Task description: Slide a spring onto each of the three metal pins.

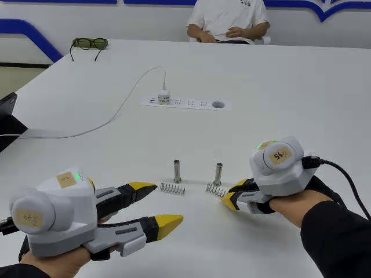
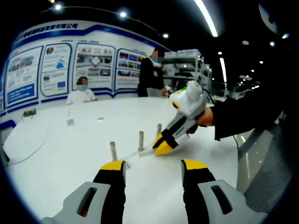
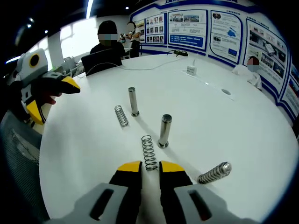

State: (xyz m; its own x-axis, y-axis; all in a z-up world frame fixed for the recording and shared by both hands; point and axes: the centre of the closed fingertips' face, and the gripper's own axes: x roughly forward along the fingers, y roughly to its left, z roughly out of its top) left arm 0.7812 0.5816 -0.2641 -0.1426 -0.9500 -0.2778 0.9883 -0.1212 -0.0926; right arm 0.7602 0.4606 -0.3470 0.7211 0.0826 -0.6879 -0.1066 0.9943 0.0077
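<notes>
Since the right gripper (image 3: 150,167), barely parted and holding nothing, sits at the near end of the spring (image 3: 148,150) lying on the counter (image 3: 229,126) beside an upright pin (image 3: 164,130), a light pinch should spare the coils; the left gripper (image 2: 153,164) hovers released.

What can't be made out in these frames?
Right gripper view: whether the right claw pinches the near spring; its end sits between the tips, contact unclear.
Same view: sprung pin upright or tipped; fisheye edge distorts it.
Left gripper view: that pin's base, hidden by the right claw.
</notes>
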